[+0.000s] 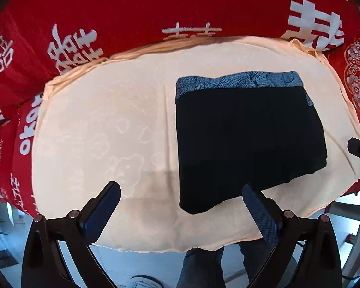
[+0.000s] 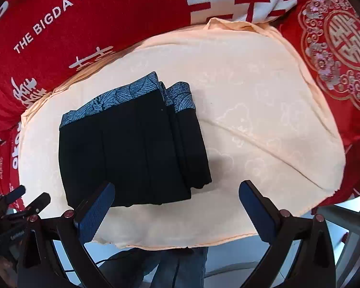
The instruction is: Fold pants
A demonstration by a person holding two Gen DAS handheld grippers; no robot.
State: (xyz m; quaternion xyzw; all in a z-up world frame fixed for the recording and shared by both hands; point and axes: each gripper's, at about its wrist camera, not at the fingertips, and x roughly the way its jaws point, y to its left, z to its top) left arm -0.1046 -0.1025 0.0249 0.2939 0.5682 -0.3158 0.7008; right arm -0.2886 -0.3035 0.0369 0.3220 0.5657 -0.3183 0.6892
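The black pants [image 1: 249,144] lie folded into a compact rectangle on the peach cloth [image 1: 103,124], which is spread over a red quilt with white characters [image 1: 122,7]. Their blue patterned waistband [image 1: 235,82] faces the far edge, and the bundle sits nearer the right side of the cloth in the left wrist view. The folding looks essentially finished, so the risks from here are small ones.

Starting at the left: the left gripper [image 1: 182,206] hangs above the near edge of the cloth, jaws spread wide, holding nothing and touching nothing. Its right finger [image 1: 259,213] overlaps the near hem of the pants in the view, though it seems to be above the fabric rather than on it. A careless drop or sweep here could snag that hem and drag the top layer open.

Moving right, the stacked layers along the bundle's right edge are stepped rather than flush — visible in the right wrist view at the exposed second strip of waistband [image 2: 180,96]. A nudge from that side could slide them further apart.

The right gripper [image 2: 177,204] is likewise fully spread and empty, poised over the near edge, its left finger [image 2: 96,211] overlapping the pants' near corner — again, contact is not evident.
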